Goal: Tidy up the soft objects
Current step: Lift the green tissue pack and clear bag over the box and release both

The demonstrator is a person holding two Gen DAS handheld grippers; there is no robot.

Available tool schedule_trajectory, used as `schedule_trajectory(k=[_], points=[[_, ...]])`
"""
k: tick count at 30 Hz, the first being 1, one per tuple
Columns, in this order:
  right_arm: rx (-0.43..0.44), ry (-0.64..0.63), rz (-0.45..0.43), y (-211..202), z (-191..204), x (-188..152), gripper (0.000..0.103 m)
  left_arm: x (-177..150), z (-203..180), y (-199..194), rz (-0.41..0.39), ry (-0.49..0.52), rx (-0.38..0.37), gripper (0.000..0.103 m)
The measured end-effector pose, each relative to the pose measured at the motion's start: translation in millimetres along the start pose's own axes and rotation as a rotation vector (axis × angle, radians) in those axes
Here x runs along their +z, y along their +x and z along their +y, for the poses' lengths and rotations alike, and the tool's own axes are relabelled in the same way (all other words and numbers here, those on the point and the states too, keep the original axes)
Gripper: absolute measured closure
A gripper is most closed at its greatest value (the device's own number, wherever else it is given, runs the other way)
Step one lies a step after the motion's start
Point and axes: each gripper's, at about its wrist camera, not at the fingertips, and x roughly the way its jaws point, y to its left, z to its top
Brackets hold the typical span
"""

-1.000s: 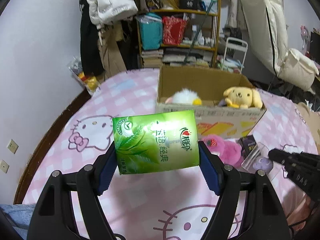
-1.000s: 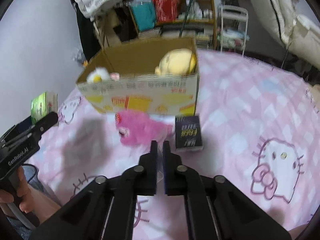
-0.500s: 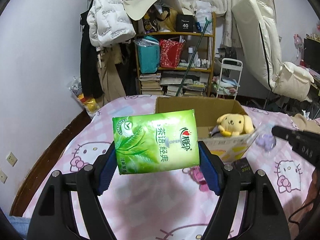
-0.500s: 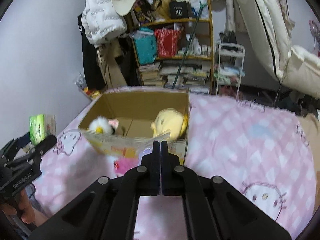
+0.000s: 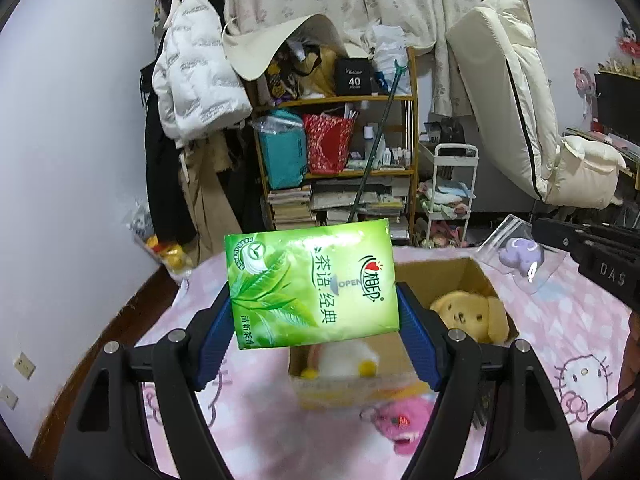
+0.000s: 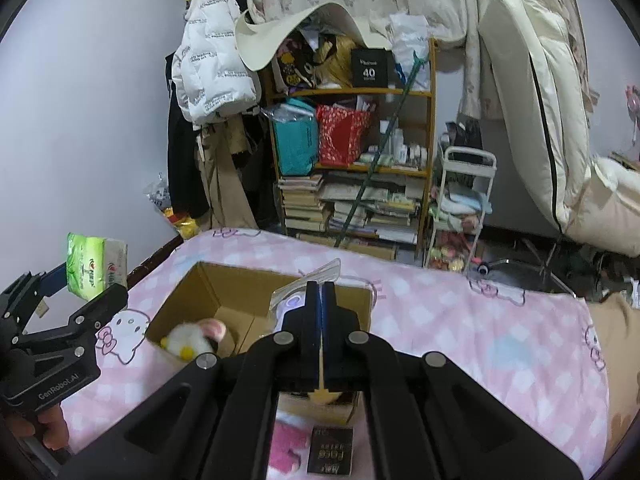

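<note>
My left gripper (image 5: 314, 312) is shut on a green tissue pack (image 5: 312, 286) and holds it in the air before the cardboard box (image 5: 468, 276). The pack also shows in the right wrist view (image 6: 94, 264). My right gripper (image 6: 319, 292) is shut on a clear plastic bag (image 6: 308, 284) with a small purple toy (image 5: 520, 254) in it, held above the box (image 6: 188, 300). In the box lie a yellow plush dog (image 5: 468, 318) and a white plush (image 5: 346, 358). A pink plush (image 5: 404, 420) lies on the bed in front of the box.
The bed has a pink Hello Kitty sheet (image 6: 480, 320). A small black box (image 6: 330, 450) lies beside the pink plush (image 6: 284, 450). A cluttered shelf (image 5: 340, 160), a white jacket (image 5: 192, 80) and a folded mattress (image 5: 508, 92) stand behind the bed.
Both grippers have risen. The right one lifted the clear bag from the bed to above the box. The left one still holds the tissue pack.
</note>
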Motion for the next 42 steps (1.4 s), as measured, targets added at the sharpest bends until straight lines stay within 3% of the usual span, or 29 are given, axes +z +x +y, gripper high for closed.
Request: schedule_trajectory(k=[5,13,24,39,42], points=[[0.009,-0.016,-0.027,11,4,1,0.101,6,-2,14,-0.017,-0.011,-0.009,0.028],[0.031,-0.044,-0.055,31,9,-14,0.101,-8,0,44,0.018,-0.025,-0.010,0.028],[0.038,-0.067,0.010,62,11,-33,0.101,-25,-9,82,0.108,0.010,-0.013,0.028],[0.095,-0.048,0.089,74,9,-45,0.099,-32,-12,91,0.147,0.017,-0.009,0.027],[0.095,-0.053,0.096,72,10,-48,0.098,-31,-13,87,0.135,0.024,-0.005,0.019]])
